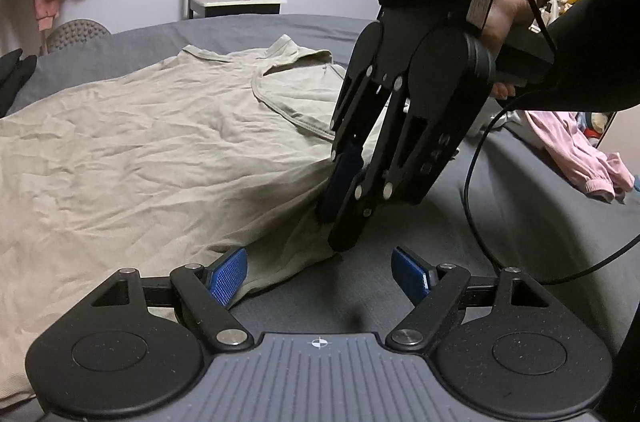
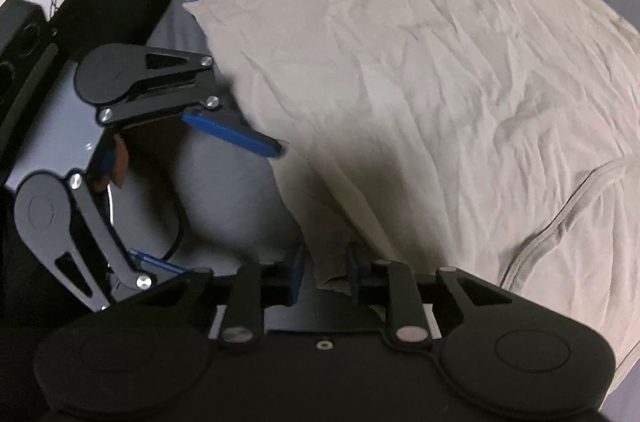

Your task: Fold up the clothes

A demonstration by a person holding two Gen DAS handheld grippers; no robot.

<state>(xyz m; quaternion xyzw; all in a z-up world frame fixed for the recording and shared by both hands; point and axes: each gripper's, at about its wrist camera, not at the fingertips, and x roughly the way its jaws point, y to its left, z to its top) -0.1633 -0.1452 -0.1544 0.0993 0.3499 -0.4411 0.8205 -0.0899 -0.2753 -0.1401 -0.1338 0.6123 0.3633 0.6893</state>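
I had the beige shirt (image 1: pixel 160 142) spread wrinkled over the grey bed (image 1: pixel 500 222), filling the left and centre of the left wrist view. My right gripper (image 2: pixel 325 268) sat at the bottom centre of its own view with its blue pads pressed together on a bunched edge of the shirt. My left gripper (image 1: pixel 320 272) stood spread wide at the bottom of its view, one pad over the shirt's edge, gripping nothing.
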